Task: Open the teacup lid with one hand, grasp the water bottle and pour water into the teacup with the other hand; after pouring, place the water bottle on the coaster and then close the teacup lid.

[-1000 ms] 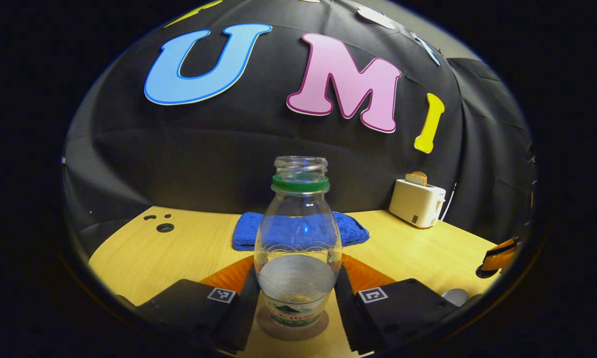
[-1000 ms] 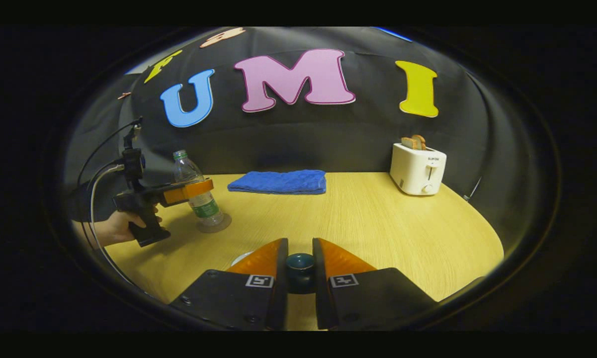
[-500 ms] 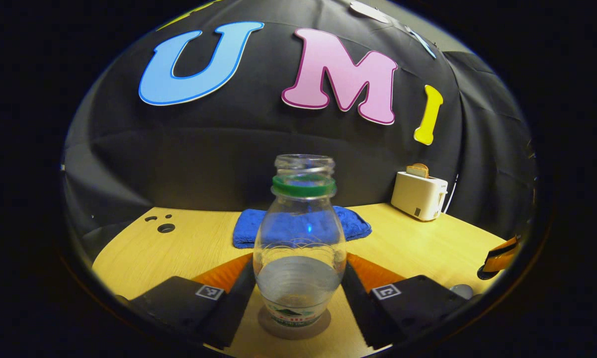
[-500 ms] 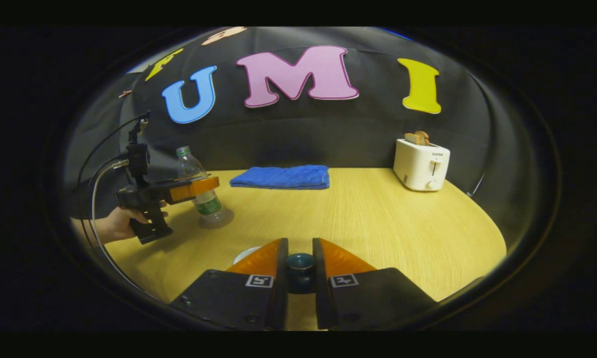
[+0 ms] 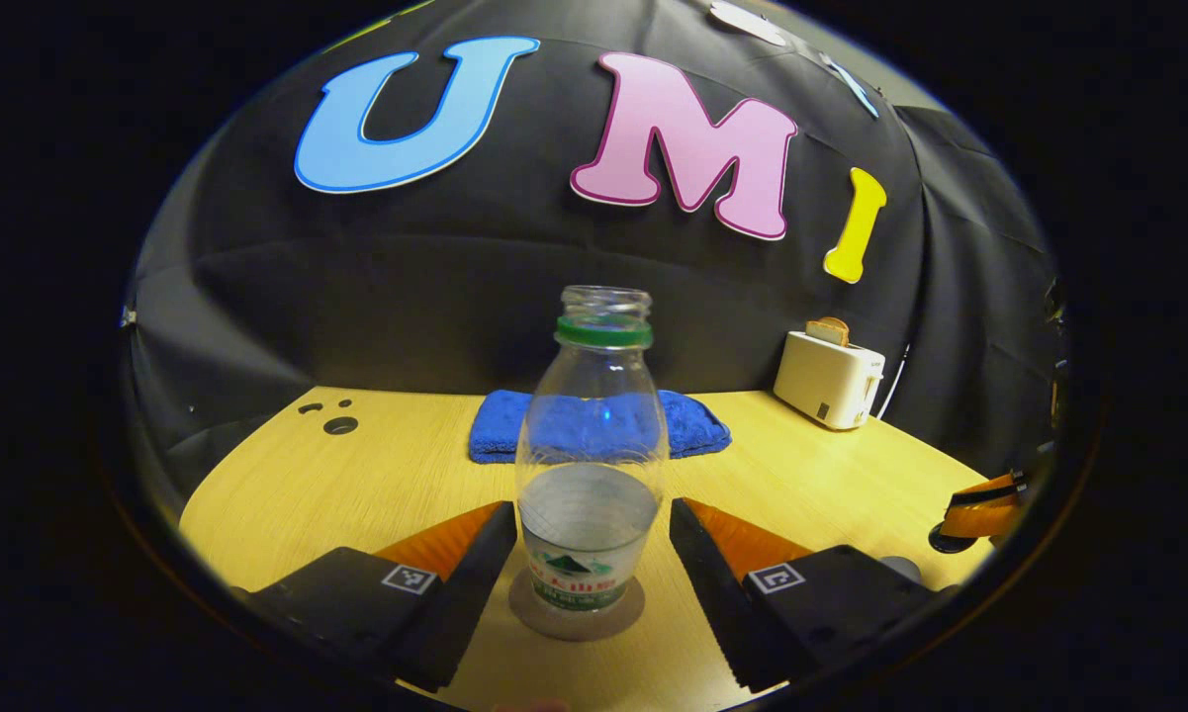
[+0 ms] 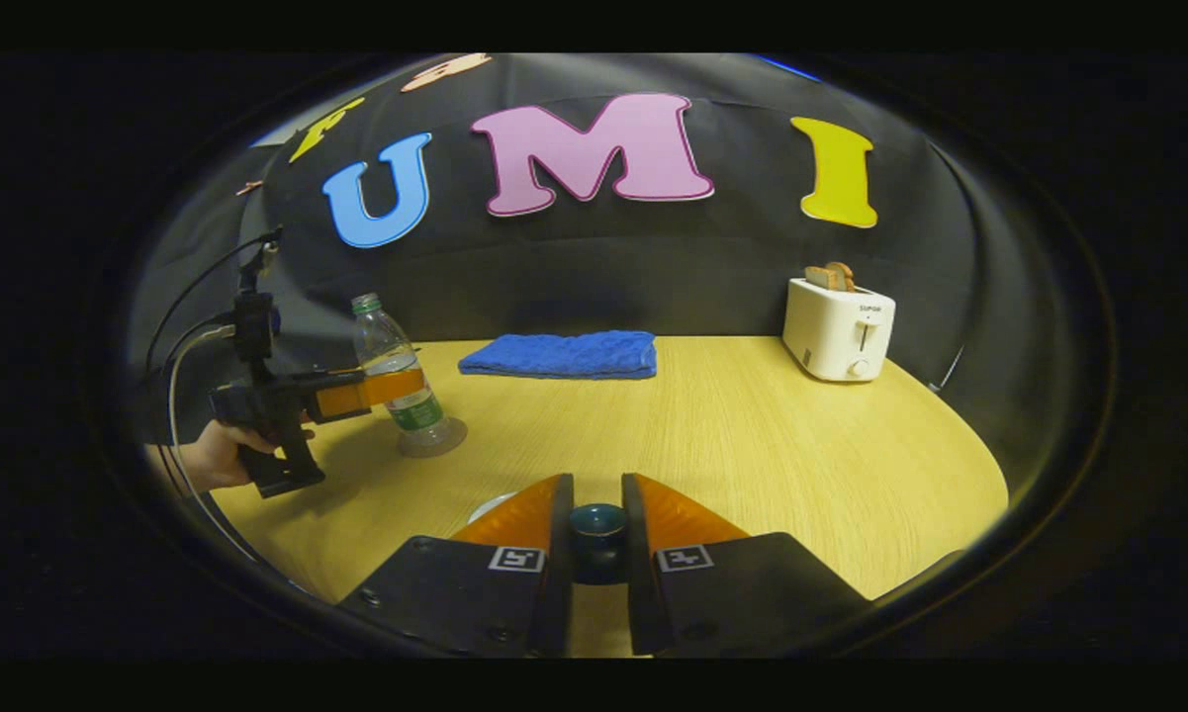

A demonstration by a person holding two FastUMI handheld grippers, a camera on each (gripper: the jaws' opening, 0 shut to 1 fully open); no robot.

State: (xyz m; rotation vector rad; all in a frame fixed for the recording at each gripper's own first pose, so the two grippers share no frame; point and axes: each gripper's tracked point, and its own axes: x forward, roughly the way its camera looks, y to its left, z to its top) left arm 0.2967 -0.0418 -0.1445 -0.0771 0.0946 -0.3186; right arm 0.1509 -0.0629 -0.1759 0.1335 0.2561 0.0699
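1. The water bottle [image 5: 592, 465] stands upright on the round coaster [image 5: 577, 615] on the wooden table [image 5: 356, 485]. It is uncapped, carries a green neck ring, and is roughly one third full.
2. The left gripper [image 5: 584, 534] is released: its two fingers stand apart on either side of the bottle, with a visible gap on each side and no contact with the bottle wall.
3. In the right gripper view, the left gripper [image 6: 396, 386] sits level beside the bottle [image 6: 396, 371], held by a hand [image 6: 213, 457] gripping its handle. Cables loop up from the gripper body.
4. The right gripper [image 6: 597, 519] is clenched on the knob of the teacup lid [image 6: 597, 529]; both fingers press against the dark round knob. Whether the lid rests on the teacup cannot be told, as the fingers hide what lies below.
5. A pale rounded edge [image 6: 485, 509] shows just beside the right gripper's left finger; its identity cannot be told.
6. A folded blue towel [image 5: 594, 427] lies on the table behind the bottle, near the back wall.
7. A white toaster [image 5: 828, 379] with bread in its slot stands to the right of the bottle, at the table's far edge, well apart from the towel.
8. Round holes [image 5: 339, 425] in the tabletop lie to the left of the bottle.
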